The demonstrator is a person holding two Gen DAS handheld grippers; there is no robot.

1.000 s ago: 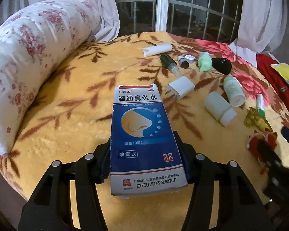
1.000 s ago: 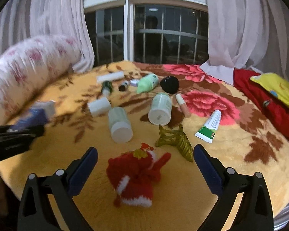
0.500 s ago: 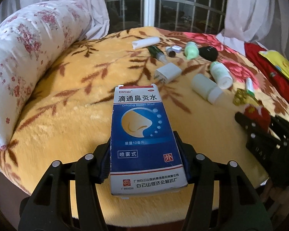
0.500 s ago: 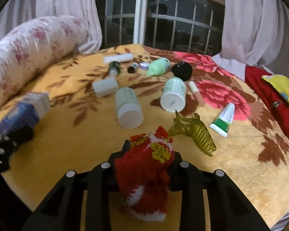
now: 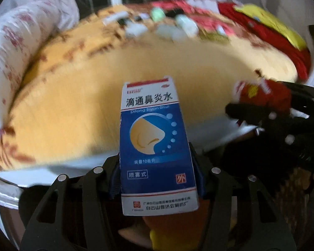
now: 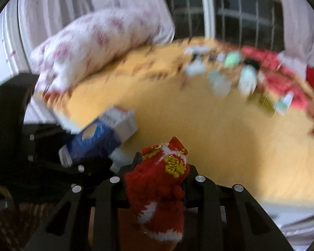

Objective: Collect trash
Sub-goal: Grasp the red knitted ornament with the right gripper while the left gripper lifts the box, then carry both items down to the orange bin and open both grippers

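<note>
My left gripper (image 5: 157, 175) is shut on a blue and white medicine box (image 5: 155, 142) and holds it upright off the near edge of the bed. The box also shows in the right wrist view (image 6: 98, 138), at the left. My right gripper (image 6: 157, 179) is shut on a red knitted ornament (image 6: 159, 192) with gold trim. The ornament shows in the left wrist view (image 5: 263, 94), at the right, held by the right gripper (image 5: 247, 106). Both grippers are side by side, pulled back from the yellow floral blanket (image 5: 90, 108). Both views are motion-blurred.
Several small bottles and tubes (image 6: 219, 79) lie blurred at the far side of the blanket. A long floral pillow (image 6: 90, 46) lies along the left. Red cloth (image 5: 282, 41) and a yellow packet (image 5: 270, 23) lie at the right. The white bed edge (image 5: 8, 188) is below left.
Both grippers have pulled back from the bed and lowered, each still holding its item. The bed's edge now shows, and the bottles look farther away and blurred.
</note>
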